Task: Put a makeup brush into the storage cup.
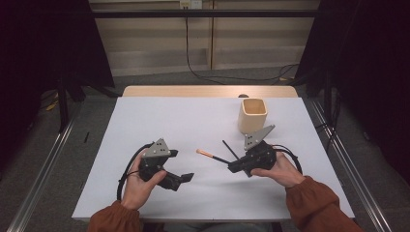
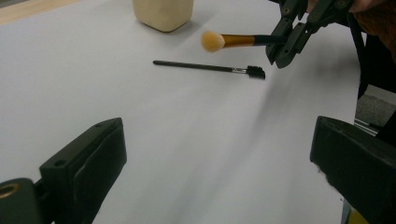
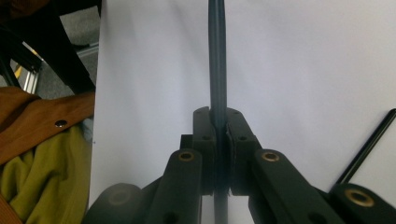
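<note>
My right gripper [image 1: 233, 167] is shut on the black handle of a makeup brush [image 1: 209, 154], held just above the white table with its peach tip pointing left. The right gripper view has the jaws [image 3: 218, 122] pressed together on the handle [image 3: 217, 70]. In the left gripper view the brush tip [image 2: 212, 41] sticks out of the right gripper [image 2: 284, 46]. A thin black brush [image 1: 230, 149] [image 2: 205, 67] [image 3: 369, 147] lies flat on the table beside it. My left gripper [image 1: 183, 179] [image 2: 219, 172] stands open and holds nothing, low over the table at the front left.
A beige square cup [image 1: 252, 115] [image 2: 162, 14] stands upright at the back right of the white sheet [image 1: 159, 121]. A strip of wooden tabletop [image 1: 208, 91] runs behind the sheet. An orange sleeve [image 3: 42, 121] and a yellow-green garment [image 3: 42, 182] are near the table's front edge.
</note>
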A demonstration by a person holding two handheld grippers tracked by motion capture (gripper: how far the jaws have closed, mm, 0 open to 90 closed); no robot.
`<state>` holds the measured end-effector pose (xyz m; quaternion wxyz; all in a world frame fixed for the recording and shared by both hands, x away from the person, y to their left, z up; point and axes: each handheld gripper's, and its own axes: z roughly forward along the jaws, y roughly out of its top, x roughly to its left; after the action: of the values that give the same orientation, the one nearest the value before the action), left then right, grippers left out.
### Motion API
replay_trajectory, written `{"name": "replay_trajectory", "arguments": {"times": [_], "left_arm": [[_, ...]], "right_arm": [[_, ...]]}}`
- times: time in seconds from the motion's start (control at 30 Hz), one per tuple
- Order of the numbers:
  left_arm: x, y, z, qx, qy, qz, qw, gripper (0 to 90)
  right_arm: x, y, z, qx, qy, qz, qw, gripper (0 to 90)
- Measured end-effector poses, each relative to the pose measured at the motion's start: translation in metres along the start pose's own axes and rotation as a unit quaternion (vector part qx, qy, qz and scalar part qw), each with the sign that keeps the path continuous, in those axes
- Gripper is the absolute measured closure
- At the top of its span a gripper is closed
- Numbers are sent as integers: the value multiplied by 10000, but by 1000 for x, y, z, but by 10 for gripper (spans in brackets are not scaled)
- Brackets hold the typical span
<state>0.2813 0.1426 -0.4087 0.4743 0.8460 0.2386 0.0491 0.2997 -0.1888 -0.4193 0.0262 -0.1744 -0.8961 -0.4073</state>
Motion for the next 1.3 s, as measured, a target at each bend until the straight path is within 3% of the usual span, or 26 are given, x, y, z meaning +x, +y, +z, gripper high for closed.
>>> {"name": "replay_trajectory", "arguments": {"times": [0.1,0.43,0.63,0.87,1.03,1.2,1.3], "left_arm": [[0,-1,0,-57,-56,-59,10000,36],[2,-5,-1,-148,53,-120,9998,36],[1,-6,-2,-216,78,-156,9996,33],[1,-5,-3,-345,-43,-242,9991,33],[1,-5,-4,-367,20,-241,9990,33],[0,-5,-4,-438,160,-138,9988,33],[0,-5,-5,-495,132,-172,9985,33]], "right_arm": [[1,-3,0,-122,-18,24,9999,851],[3,-10,1,-676,-102,64,9976,850],[6,-10,3,-844,-149,12,9963,850],[9,-10,3,-1262,-60,18,9920,850],[10,-11,3,-1512,-50,-25,9885,851],[9,-12,5,-1435,-122,-10,9896,850],[9,-11,3,-1636,-108,-20,9865,850]]}}
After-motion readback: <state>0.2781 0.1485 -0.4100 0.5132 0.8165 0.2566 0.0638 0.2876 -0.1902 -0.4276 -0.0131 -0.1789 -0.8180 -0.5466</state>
